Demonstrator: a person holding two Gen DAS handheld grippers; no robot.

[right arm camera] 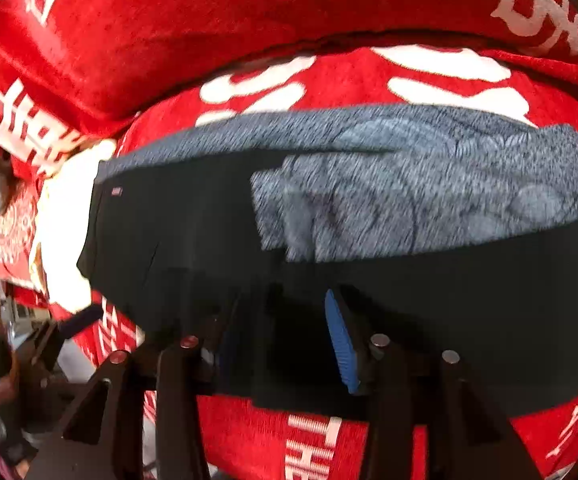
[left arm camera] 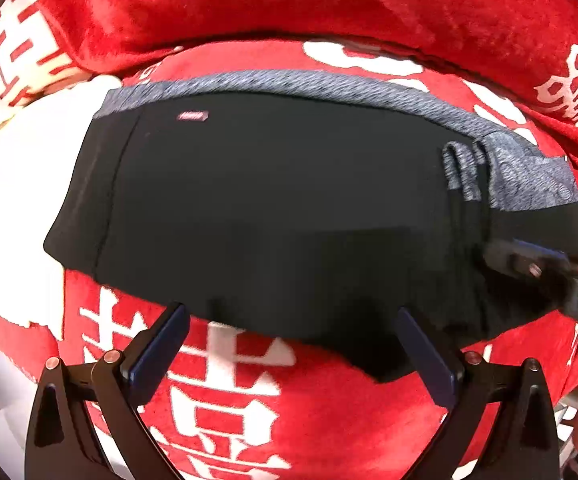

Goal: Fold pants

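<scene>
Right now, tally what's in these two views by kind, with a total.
Pants: 1, black with a grey lining, the pants lying folded.
Red cloths with white print: 1, the red cloth under them.
Grippers: 2, the left gripper and the right gripper.
Total: 4

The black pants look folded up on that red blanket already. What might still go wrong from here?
1. The right gripper hangs low over the pants with its jaws apart; pulling away, a finger might snag the cloth and drag the fold open.
2. The grey lining peeks out along the far edge, so the layers are uneven and may slide apart.
3. The red blanket is soft and bumpy; the bundle could slump.
</scene>
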